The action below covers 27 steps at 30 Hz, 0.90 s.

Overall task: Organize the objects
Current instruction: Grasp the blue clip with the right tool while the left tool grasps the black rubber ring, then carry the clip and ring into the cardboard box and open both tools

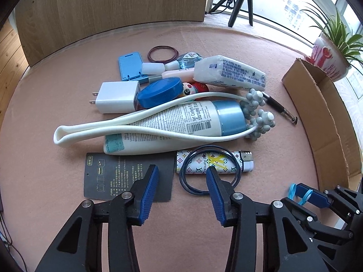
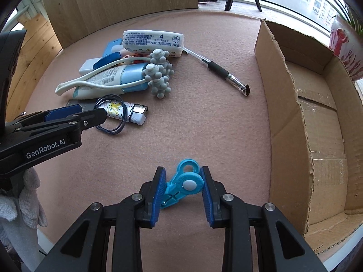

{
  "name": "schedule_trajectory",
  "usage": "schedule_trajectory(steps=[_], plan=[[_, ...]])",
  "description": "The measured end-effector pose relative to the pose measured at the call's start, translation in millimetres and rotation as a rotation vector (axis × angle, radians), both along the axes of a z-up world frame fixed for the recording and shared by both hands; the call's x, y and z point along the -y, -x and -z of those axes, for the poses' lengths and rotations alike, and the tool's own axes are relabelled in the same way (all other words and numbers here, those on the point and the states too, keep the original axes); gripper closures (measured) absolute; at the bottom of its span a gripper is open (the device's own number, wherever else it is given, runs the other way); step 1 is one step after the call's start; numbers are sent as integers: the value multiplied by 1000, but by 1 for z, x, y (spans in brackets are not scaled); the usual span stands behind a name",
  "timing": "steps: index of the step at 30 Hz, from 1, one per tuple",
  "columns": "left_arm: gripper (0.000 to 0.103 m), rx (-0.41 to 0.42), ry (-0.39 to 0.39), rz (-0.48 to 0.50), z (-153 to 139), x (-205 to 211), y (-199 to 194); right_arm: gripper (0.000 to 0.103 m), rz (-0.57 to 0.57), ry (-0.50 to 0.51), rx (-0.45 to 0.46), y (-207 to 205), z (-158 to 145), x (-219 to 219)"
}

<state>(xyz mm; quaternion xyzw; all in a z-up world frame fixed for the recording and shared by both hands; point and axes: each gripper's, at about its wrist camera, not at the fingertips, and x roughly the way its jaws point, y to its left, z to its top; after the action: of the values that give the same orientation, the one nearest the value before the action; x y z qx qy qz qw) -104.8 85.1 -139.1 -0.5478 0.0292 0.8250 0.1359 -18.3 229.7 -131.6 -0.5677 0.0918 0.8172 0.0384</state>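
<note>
- The right gripper [image 2: 181,190] has its 2 blue pads squeezed on a light blue clip [image 2: 185,184]. The clip is held up above the pink mat [image 2: 204,124], near the mat's front edge.
- The cardboard box [image 2: 292,117] sits open along the mat's right edge, just beside the clip. It looks empty.
- I think the step now is to drop the clip in the box. To do it well, carry the clip over the box's near wall, go well past the torn rim, then let go low so it does not bounce out.
- The left gripper [image 1: 182,174] is partly open and holds nothing. Its jaws stand over the gap between a black card [image 1: 109,172] and a patterned lighter [image 1: 215,162], with one pad tip inside a dark blue hair tie [image 1: 192,189].
- The hair tie lies looped over the lighter, so a pinch there could lift both. Grab the loose part of the loop that rests on the mat.
- The other things lie in a pile in the middle of the mat, and a pen [image 2: 223,73] points toward the box.
</note>
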Motion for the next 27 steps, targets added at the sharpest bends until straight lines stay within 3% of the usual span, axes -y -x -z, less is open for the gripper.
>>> schedule_trajectory(steps=[11, 27], plan=[[99, 21, -39, -18, 3, 1, -3, 75, -7, -8, -7, 3, 0, -2], [100, -35, -98, -90, -27, 35, -36, 84, -49, 6, -46, -1, -9, 4]])
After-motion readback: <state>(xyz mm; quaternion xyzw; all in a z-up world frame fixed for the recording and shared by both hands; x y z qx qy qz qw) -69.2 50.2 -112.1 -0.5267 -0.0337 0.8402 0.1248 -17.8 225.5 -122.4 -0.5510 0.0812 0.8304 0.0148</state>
